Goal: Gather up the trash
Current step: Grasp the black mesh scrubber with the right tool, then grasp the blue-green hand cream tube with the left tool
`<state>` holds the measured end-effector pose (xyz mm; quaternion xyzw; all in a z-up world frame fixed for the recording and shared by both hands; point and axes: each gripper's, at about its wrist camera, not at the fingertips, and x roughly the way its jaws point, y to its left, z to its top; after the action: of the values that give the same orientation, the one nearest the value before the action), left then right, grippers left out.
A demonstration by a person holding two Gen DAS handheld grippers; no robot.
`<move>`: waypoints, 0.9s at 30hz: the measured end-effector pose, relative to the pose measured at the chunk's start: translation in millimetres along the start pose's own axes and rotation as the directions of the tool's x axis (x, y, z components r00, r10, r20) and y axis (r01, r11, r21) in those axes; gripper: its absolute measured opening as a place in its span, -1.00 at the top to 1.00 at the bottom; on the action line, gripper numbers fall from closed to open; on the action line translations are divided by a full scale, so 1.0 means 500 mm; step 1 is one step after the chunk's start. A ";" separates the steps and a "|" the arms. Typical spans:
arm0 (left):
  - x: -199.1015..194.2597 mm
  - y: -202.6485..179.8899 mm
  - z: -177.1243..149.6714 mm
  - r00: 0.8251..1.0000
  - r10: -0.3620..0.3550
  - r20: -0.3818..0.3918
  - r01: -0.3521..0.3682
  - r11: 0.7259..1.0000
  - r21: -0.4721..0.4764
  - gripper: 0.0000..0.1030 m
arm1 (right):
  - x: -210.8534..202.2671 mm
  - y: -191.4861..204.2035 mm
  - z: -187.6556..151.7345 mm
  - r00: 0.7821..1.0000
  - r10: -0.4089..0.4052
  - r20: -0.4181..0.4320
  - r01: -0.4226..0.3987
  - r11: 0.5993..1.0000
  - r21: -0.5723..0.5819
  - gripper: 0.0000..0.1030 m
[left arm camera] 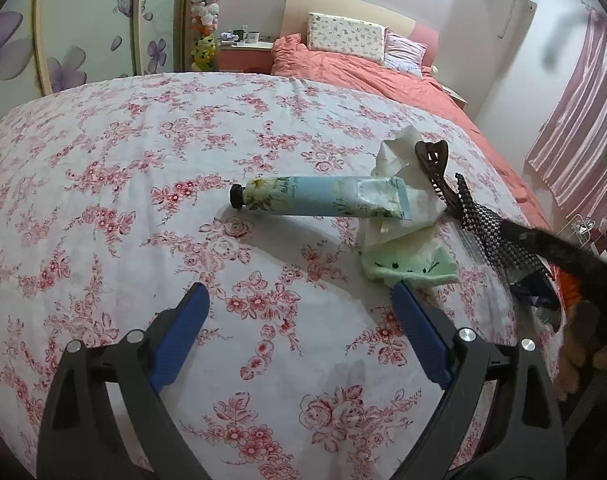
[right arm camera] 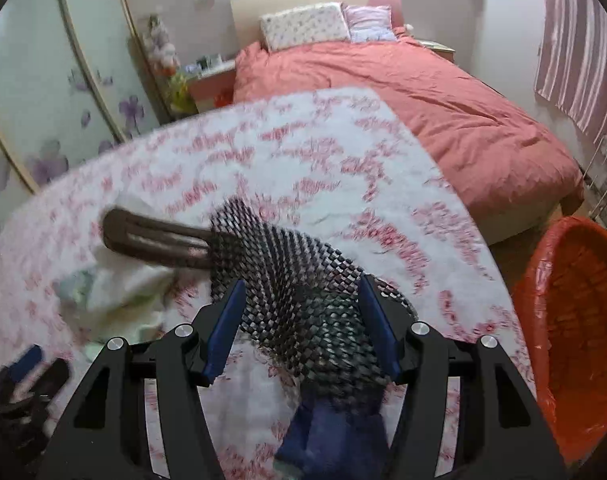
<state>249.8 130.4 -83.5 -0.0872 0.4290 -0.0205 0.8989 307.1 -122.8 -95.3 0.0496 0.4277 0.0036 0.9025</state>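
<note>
Surface is a counter draped in a white cloth with pink-red rose print [left arm camera: 143, 184]. Landmark: the pale blue floral cream tube with black cap [left arm camera: 323, 200], lying flat near mid-counter.

Left tool [left arm camera: 299, 300] hangs spread wide above the cloth, on the near side of the tube, gripping nothing.

Right tool [right arm camera: 301, 312]: blue pads sit either side of a black-and-silver woven mesh piece [right arm camera: 303, 280]. Pads look apart with a gap at each side, and the view is motion-blurred; cannot tell whether it is loosely gripping the mesh or just straddling it. A dark blue item [right arm camera: 327, 428] shows under the mesh, identity unclear.

Trash candidates: crumpled white tissue [left arm camera: 399, 160] touching the crimped end of the tube, with a light green printed wrapper or cloth [left arm camera: 411, 264] just beside it on the near side. Both lie on the counter, so judging by that, collection is at an early-to-middle stage.

Bin: orange-red basket lined with a red plastic bag [right arm camera: 563, 320], off the counter edge, on the far side of the mesh from the tube. Contents not visible.

In the way: a brown plastic hair claw clip [left arm camera: 435, 168] touches the tissue beyond the tube's crimped end and meets the mesh; likely not trash, as is the tube. The tube overlaps the tissue, so pulling the tissue could drag it.

Background: a coral-sheeted bed [right arm camera: 423, 100] well beyond the tube, and a wardrobe with purple flower decals [left arm camera: 83, 40].
</note>
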 end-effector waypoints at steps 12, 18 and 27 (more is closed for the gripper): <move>-0.006 0.001 0.008 1.000 0.000 0.011 0.000 1.000 0.000 -0.77 | -0.084 -0.028 0.009 0.990 0.066 0.122 -0.068 0.998 0.011 0.87; -0.001 -0.001 0.022 1.000 0.012 0.013 -0.012 1.000 -0.010 -0.77 | -0.102 -0.034 0.013 0.986 0.095 0.140 -0.098 0.995 0.010 0.87; 0.005 -0.015 0.028 0.999 0.027 0.018 -0.027 1.000 0.010 -0.77 | -0.080 -0.059 -0.008 0.990 0.094 0.109 -0.101 0.993 0.054 0.88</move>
<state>262.5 124.8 -75.2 -0.0768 0.4220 -0.0099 0.9033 277.8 -153.5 -69.6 0.0972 0.3763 0.0323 0.9208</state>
